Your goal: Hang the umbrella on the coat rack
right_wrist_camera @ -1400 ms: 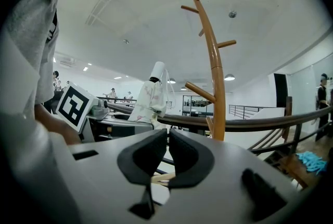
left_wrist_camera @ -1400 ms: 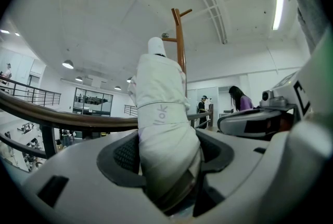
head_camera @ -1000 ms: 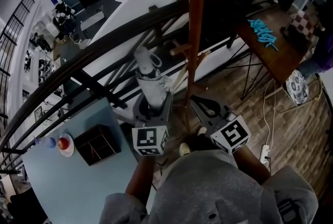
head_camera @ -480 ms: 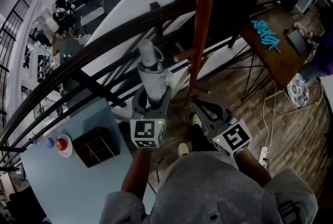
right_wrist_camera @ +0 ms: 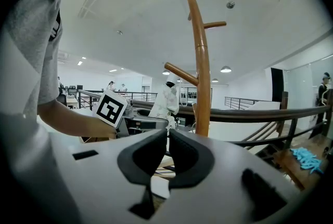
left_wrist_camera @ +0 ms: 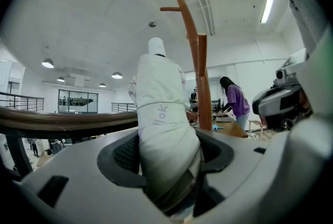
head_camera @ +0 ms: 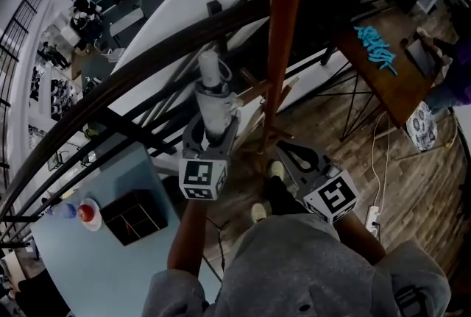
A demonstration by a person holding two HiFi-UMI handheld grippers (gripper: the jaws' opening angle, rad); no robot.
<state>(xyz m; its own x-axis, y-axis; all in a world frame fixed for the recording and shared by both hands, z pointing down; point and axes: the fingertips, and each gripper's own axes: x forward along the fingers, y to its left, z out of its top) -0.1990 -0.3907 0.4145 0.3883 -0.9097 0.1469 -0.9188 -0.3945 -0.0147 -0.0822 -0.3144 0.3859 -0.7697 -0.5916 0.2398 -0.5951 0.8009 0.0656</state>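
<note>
Tightly furled, strapped white umbrella (left_wrist_camera: 158, 108)

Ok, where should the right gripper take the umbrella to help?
Take the umbrella on its wrapped body just above where the left gripper clamps it, coming from the coat rack side. It stands upright and that band is bare; the narrow top end, likely wanted for the peg, is left free.

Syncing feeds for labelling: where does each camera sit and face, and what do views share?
Head view: on the head, facing steeply down; left gripper, right gripper, grey top show.
Left gripper view: rides it, facing up along fingers shut on the umbrella.
Right gripper view: rides it, facing along empty shut fingers; forearm shows.
Shared: umbrella and coat rack.
</note>
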